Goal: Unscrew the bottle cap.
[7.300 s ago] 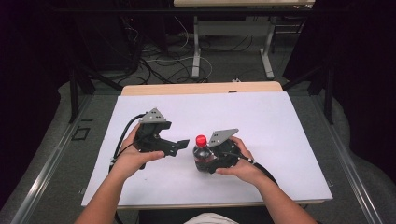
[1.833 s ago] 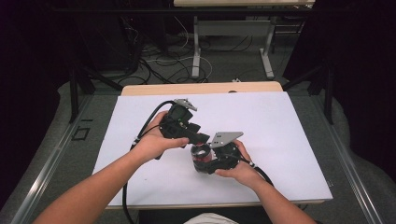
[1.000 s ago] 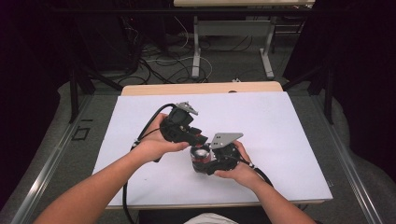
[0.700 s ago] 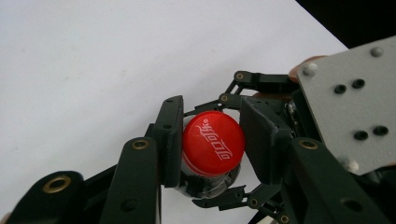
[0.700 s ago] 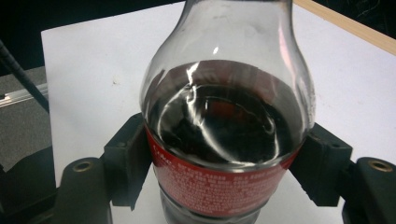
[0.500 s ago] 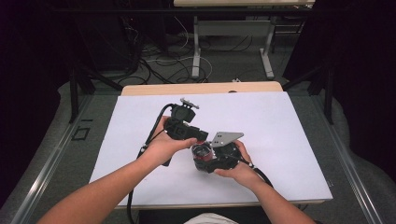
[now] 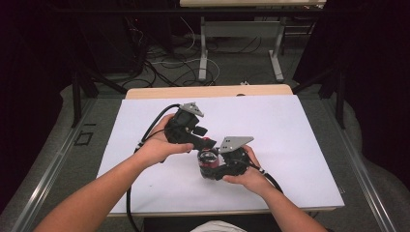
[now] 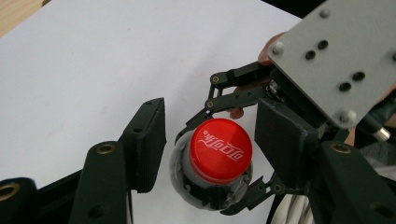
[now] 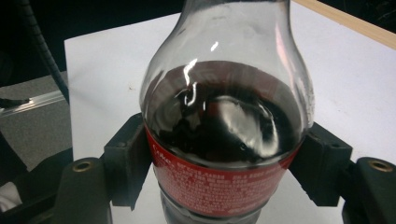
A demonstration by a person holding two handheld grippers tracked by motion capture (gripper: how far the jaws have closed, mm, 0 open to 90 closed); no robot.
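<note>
Left gripper view, left hand-held gripper [image 8: 208, 140] newly parted (red cap [image 8: 220, 148] untouched)

- Left gripper [image 7: 207, 143]: black body, brass-coloured pivot screws, flat black pads [image 8: 150, 140].
- Right gripper [image 7: 209, 166]: grey three-cornered plate on top, with dark holes and screws.
- Black cables trail behind both.
- Forearms apparently bare, without sleeves.

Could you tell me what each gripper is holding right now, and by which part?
The right gripper clamps the cola bottle around its labelled body. The left gripper holds nothing: its jaws, just opened, stand apart on either side of the red cap.
</note>
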